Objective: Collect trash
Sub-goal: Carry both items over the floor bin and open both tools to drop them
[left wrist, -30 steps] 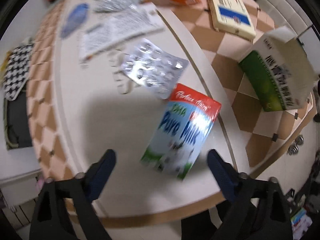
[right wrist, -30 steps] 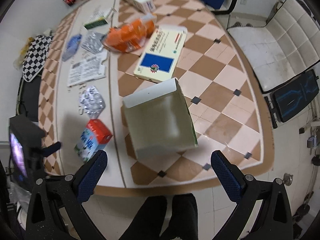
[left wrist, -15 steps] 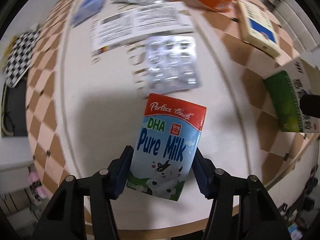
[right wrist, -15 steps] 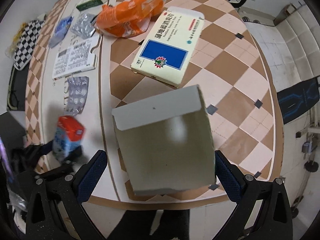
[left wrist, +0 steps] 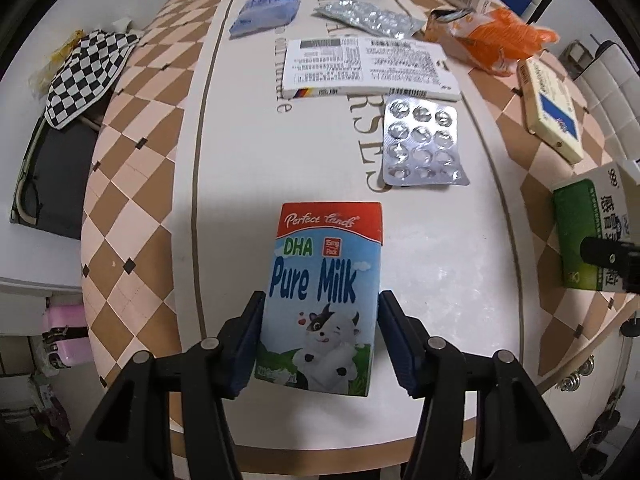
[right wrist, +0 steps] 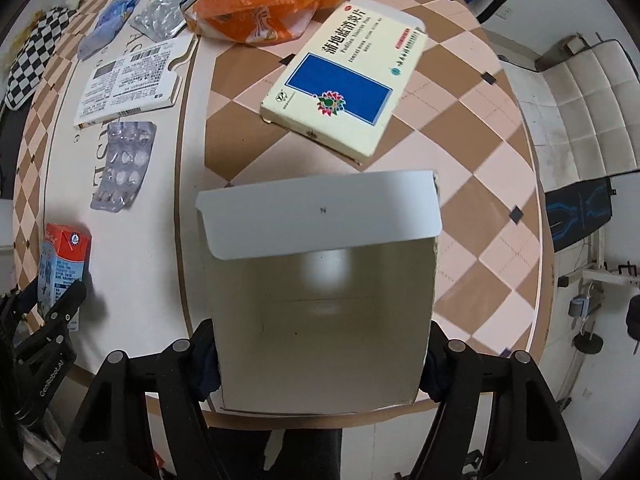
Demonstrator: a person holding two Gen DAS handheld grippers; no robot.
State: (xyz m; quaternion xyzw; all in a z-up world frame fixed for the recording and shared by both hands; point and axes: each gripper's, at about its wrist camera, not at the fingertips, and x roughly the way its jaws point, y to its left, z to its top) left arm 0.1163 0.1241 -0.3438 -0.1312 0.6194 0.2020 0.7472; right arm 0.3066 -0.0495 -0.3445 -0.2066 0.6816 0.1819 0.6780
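Observation:
A "Pure Milk" carton (left wrist: 324, 264), blue with a red top, stands between the pads of my left gripper (left wrist: 320, 300), which press on its two sides near the table's front edge. The same carton (right wrist: 64, 256) shows at the left of the right wrist view. My right gripper (right wrist: 320, 332) points straight down over an open, empty cardboard box (right wrist: 320, 304) with a white flap. Its jaws are closing, and the fingers lie against the box's two side walls. The box's green printed side (left wrist: 588, 240) shows at the right of the left wrist view.
On the checked table (left wrist: 132, 208) lie a silver blister pack (left wrist: 422, 144), a flattened white printed box (left wrist: 368, 68), an orange bag (left wrist: 492, 40), a yellow medicine box (right wrist: 344, 84), a blue wrapper (left wrist: 268, 8) and a checkered cloth (left wrist: 88, 72). A white seat (right wrist: 580, 120) stands at the right.
My left gripper moved onto the milk carton and shut on its sides. The right gripper came down over the open box and its fingers closed in from wide apart to the box's walls.

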